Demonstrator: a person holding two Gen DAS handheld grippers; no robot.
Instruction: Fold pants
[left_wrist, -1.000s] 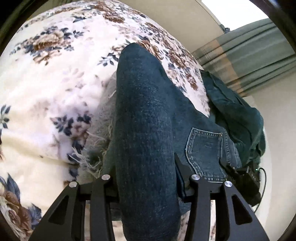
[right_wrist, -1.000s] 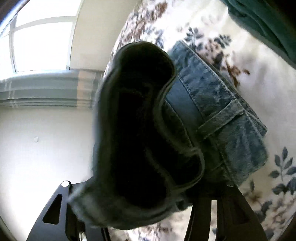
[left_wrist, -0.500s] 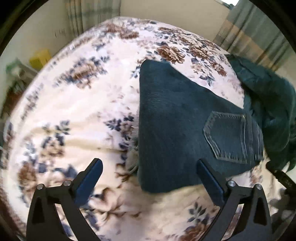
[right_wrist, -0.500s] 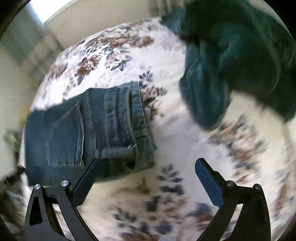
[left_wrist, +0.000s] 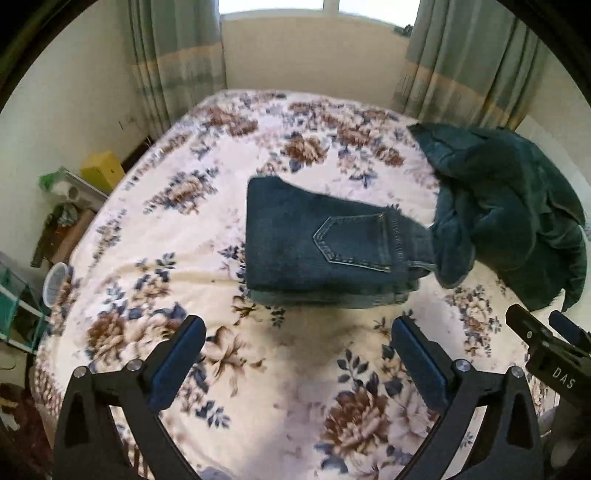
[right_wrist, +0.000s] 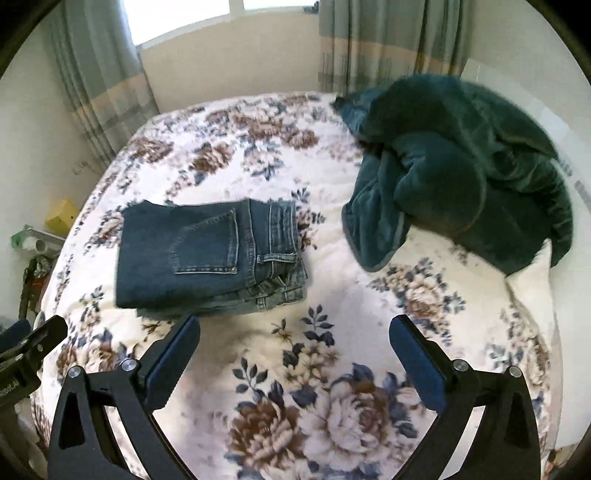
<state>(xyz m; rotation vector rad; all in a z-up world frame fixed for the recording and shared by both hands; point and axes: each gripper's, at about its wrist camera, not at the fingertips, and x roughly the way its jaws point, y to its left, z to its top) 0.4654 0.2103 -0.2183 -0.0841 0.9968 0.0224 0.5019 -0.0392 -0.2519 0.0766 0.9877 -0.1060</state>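
Left gripper (left_wrist: 297, 334): nearest the lens in the left wrist view, jaws spread wide, nothing between the blue pads, only flowered cover showing through the gap. It hangs above the near part of the bed and tilts down toward the fabric.
Right gripper (right_wrist: 294, 332): same story, jaws gaping and empty, angled down over the near edge of the bed; its black body pokes in at the right edge of the left wrist view.
Jaw motion: both pairs have just been opening, and no cloth sits between either.
Bed (left_wrist: 155, 258): cream cover with brown and blue flowers, filling both views from near edge to the far end under the window.
Pants (right_wrist: 207, 254): dark blue denim, folded into a thick, squarish stack of several layers, lying flat around the middle of the bed, clear of both grippers. A back pocket with pale stitching faces up; the waistband and belt loop lie along the stack's right side, the folded edge on its left. The long axis runs roughly across the bed, left to right.
Green blanket (right_wrist: 461, 166): crumpled dark teal heap toward the far right corner, just beside the waistband end of the stack.
Curtains (left_wrist: 177, 55): grey-green, striped, hanging past the far edge on both sides of the window.
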